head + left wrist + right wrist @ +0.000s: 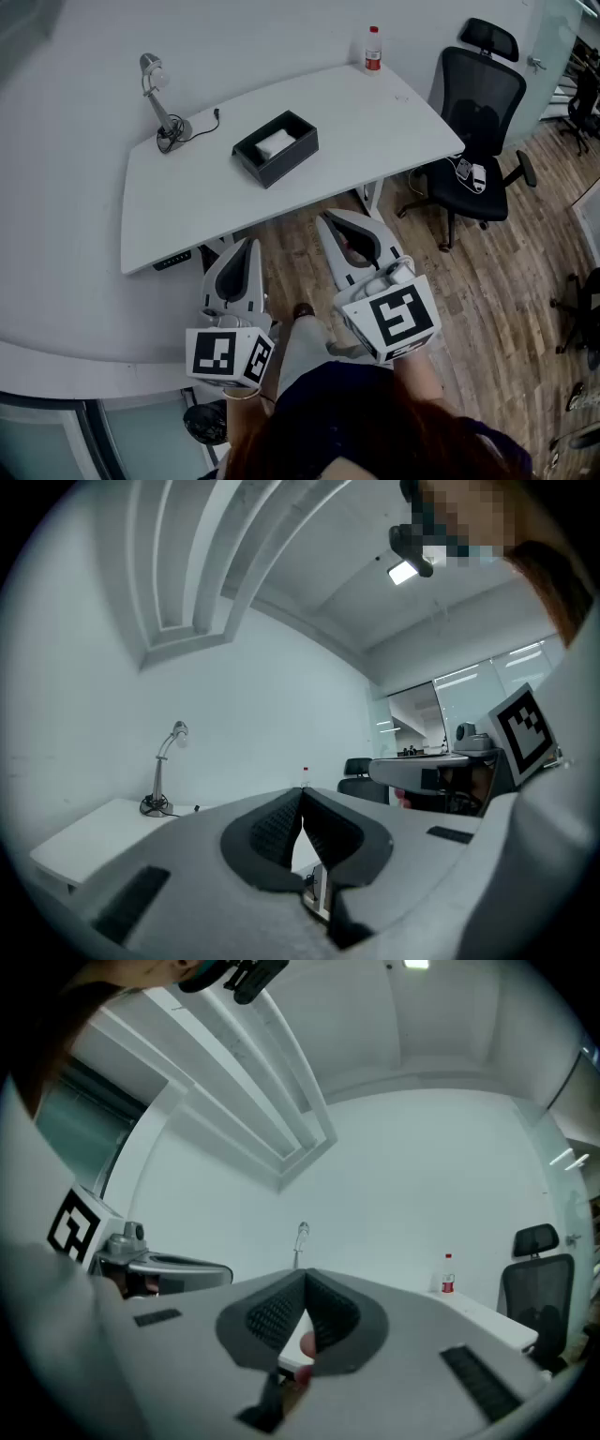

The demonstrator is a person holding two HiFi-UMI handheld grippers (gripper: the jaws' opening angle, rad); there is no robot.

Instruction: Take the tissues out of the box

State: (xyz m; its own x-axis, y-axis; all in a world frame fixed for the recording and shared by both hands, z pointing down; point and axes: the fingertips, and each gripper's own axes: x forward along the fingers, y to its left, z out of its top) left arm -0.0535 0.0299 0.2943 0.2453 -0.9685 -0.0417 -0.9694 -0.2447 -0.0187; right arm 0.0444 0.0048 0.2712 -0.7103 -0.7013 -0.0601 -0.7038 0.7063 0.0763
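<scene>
A black tissue box (275,147) sits in the middle of the white table (375,122), its top open and white tissue (274,142) showing inside. Both grippers are held level in front of the table's near edge, well short of the box. My left gripper (251,242) is shut with nothing between its pads (302,792). My right gripper (328,217) is also shut and empty, its tips meeting (305,1274). The box does not show in either gripper view.
A desk lamp (159,103) with its cable stands at the table's back left. A small bottle with a red cap (373,49) stands at the back right. A black office chair (478,131) is to the right of the table, on wooden floor.
</scene>
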